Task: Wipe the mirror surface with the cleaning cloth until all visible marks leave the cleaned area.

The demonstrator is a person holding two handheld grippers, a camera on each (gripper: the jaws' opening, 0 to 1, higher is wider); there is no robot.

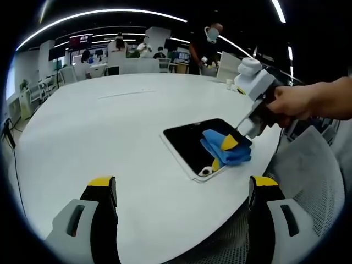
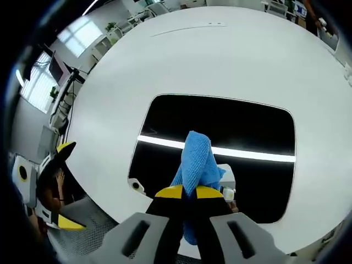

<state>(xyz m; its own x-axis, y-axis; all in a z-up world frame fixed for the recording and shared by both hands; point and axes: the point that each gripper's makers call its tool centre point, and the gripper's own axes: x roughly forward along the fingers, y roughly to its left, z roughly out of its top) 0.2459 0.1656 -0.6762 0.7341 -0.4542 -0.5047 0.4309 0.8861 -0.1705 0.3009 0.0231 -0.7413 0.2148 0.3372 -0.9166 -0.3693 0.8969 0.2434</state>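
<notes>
- Mirror [image 2: 214, 132] flat on white tabletop [image 1: 110, 137], long axis running across the right gripper view
- Blue cleaning cloth [image 2: 197, 162] clenched in right hand-held gripper [image 2: 190, 192], pressed on near edge, unwiped glass lying ahead
- Left hand-held gripper [image 1: 184, 190] released, well apart

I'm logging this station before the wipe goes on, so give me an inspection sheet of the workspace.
Surface: round white table, bare apart from the job's things.
Job's things: dark mirror lying flat near the table edge; blue cloth resting on it.
Clutter: small white items at the far edge, too small to identify.
Grippers: right gripper shut on the cloth; left gripper open, above bare table.
Cables: dark cable beside the table.
Surroundings: open office, desks, people, mesh chair.
</notes>
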